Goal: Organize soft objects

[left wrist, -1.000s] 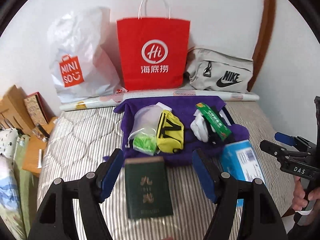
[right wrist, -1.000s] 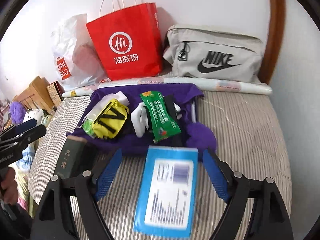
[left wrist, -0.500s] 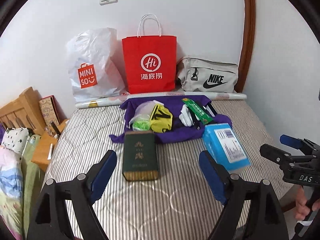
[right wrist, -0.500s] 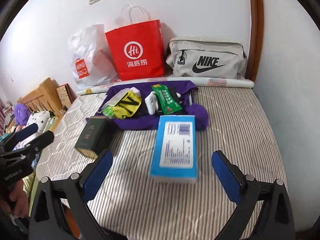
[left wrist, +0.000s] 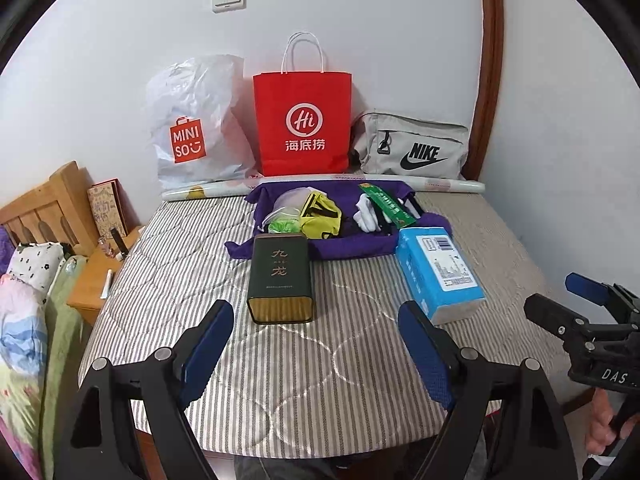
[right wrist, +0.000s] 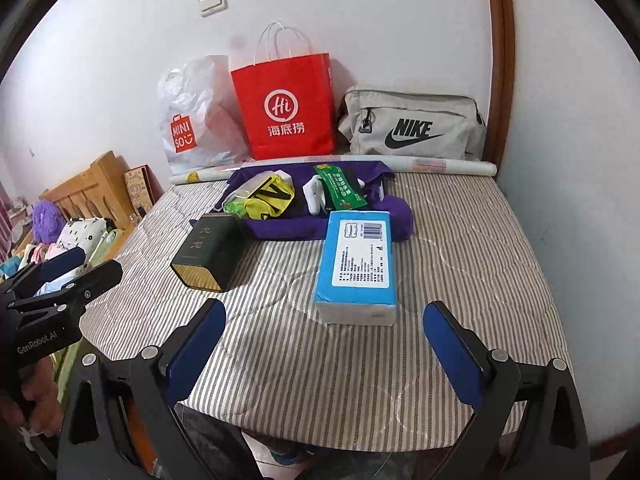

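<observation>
Left tongs and right tongs both released, jaws just widened, nothing between them. Green tin and blue tissue pack lie mid-mattress, toward the near edge. Soft items sit on the purple cloth near the far edge. Risk: tin lies on its side; a nudge could roll it off.

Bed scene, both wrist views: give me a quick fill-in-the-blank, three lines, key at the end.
1. The dark green tin lies on the striped ____.
2. The bag standing between the white Miniso bag and the grey Nike pouch is ____ in colour.
3. The yellow pouch lies on a ____ cloth.

Missing words: mattress; red; purple
</observation>
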A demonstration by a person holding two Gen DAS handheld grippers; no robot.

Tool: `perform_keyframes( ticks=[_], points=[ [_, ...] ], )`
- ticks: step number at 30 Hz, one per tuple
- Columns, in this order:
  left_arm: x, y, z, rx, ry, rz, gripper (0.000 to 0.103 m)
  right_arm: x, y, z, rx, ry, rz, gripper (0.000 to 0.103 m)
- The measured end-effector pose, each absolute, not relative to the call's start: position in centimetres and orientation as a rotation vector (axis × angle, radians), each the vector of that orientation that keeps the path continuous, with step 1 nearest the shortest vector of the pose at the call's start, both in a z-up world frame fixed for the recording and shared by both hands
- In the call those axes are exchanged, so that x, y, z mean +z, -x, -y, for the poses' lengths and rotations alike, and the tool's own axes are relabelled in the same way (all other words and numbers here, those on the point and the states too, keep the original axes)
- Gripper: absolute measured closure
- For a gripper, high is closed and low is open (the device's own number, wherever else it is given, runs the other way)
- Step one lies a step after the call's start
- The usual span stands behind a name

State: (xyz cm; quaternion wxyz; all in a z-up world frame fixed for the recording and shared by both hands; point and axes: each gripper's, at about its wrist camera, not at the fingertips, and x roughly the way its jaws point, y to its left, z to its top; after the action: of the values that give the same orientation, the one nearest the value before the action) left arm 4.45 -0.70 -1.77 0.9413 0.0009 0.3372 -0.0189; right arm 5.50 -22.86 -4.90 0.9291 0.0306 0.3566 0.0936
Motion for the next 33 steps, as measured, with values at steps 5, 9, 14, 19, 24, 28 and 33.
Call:
perform_keyframes(
  ticks=[5,9,14,19,24,28,33],
  points=[
    [-1.6,-3.9,0.8,-0.033,-0.005,-0.680,0.020,-4.8,-4.7,22.9,0.194,-0.069,-0.720,0.005],
    [-1.7,-3.7,0.6,-0.036,0.013,-0.679,0.020,-4.8,-4.4,22.6,0.198,-0.058,-0.719,0.005],
    [-1.8,-3.5,0.7,-0.037,0.010,-0.679,0.020,-4.6,-4.1,22.3,0.198,-0.037,-0.712,0.005],
    [-1.8,-3.3,0.8,-0.039,0.006,-0.676,0.020,-4.6,-3.8,22.1,0.198,-0.031,-0.709,0.005],
    [-1.8,-3.2,0.7,-0.035,0.005,-0.678,0.020,-4.5,-3.6,21.9,0.197,-0.021,-0.705,0.005],
    [-1.8,-3.1,0.6,-0.035,0.010,-0.679,0.020,-4.4,-3.5,21.9,0.197,-0.020,-0.705,0.005],
    [-1.9,-3.2,0.6,-0.032,0.006,-0.681,0.020,-4.4,-3.5,21.8,0.199,-0.020,-0.703,0.005]
  ],
)
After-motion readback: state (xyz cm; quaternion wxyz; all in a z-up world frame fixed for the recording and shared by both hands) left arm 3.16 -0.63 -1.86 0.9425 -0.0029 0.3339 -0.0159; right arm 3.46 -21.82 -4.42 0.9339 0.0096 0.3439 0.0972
